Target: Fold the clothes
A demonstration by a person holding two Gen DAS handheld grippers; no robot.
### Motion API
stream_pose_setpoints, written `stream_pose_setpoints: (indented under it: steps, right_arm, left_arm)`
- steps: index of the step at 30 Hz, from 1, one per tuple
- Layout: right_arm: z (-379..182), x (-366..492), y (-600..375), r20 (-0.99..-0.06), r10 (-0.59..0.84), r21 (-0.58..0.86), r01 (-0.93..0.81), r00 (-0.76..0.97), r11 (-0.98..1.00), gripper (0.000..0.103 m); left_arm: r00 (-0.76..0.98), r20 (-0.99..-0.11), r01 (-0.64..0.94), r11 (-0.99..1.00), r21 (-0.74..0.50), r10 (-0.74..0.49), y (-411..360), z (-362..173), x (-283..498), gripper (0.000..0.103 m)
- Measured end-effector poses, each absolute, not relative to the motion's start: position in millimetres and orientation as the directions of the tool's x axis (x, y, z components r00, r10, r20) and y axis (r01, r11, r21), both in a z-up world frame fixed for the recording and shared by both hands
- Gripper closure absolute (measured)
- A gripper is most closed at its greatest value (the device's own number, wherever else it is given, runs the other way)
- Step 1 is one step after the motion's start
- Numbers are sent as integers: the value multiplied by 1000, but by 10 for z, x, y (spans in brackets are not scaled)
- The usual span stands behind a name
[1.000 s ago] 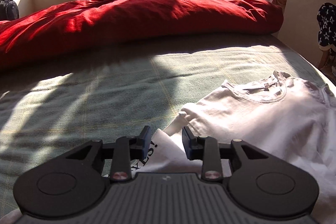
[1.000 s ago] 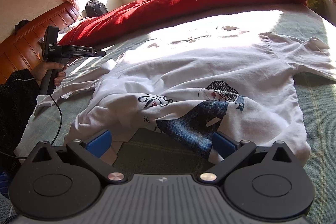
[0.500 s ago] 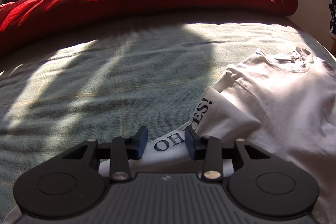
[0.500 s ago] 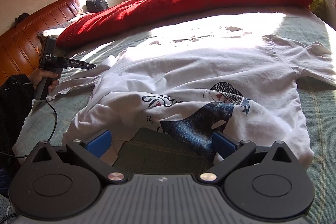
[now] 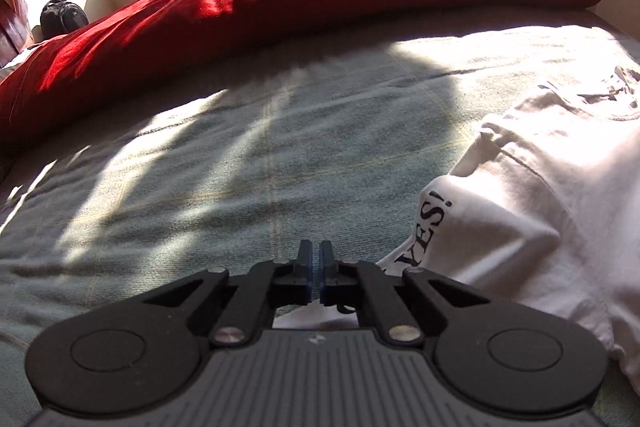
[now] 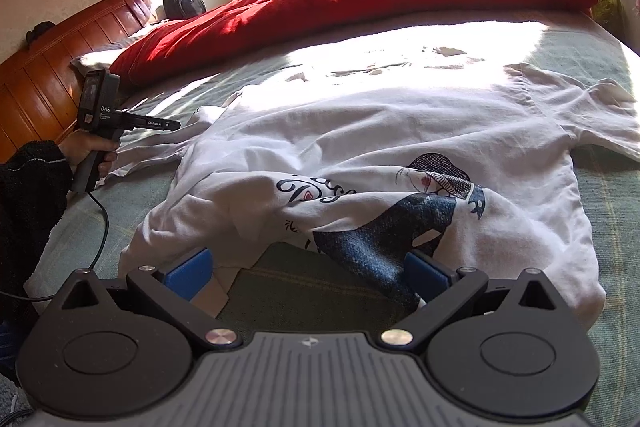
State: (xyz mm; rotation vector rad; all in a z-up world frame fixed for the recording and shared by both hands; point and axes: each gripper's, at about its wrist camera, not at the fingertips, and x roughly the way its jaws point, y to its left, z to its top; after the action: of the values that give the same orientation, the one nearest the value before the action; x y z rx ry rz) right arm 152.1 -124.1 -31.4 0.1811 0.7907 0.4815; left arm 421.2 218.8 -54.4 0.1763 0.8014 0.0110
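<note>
Left gripper point(image 5: 314, 267) now pinched shut, lower centre, seemingly off shirt point(image 5: 520, 227) edge; right gripper point(image 6: 308, 267) wide open, empty. Regrasp likely needed.

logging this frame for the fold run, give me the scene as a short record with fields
surface: bed sheet, green-grey
garment: white t-shirt with a dark print, hem bunched and turned up
left gripper: jaws nearly together, nothing visibly between them, beside the shirt's edge
right gripper: jaws wide open at the hem, not gripping
background: red duvet along the far side of the bed
fold status: not yet started
</note>
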Motion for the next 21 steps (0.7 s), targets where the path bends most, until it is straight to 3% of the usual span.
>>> stream_pose_setpoints:
  steps: [5, 8, 12, 21]
  right_arm:
    - [-310, 1492, -1268, -640, 475, 324, -349, 604, 880, 0]
    - [-331, 1520, -1301, -635, 479, 347, -330, 606, 878, 0]
    - [-344, 1531, -1290, -634, 481, 352, -329, 605, 876, 0]
    - [-295, 1413, -1350, -641, 459, 332, -317, 616, 889, 0]
  left_arm:
    - [706, -687, 203, 978, -37, -173, 2007, -279, 4043, 95]
    - [630, -738, 261, 961, -94, -243, 1800, -287, 4028, 88]
    - [585, -790, 183, 979, -92, -183, 1698, -552, 4248, 86]
    - [666, -746, 57, 998, 7, -33, 1580, -628, 4595, 82]
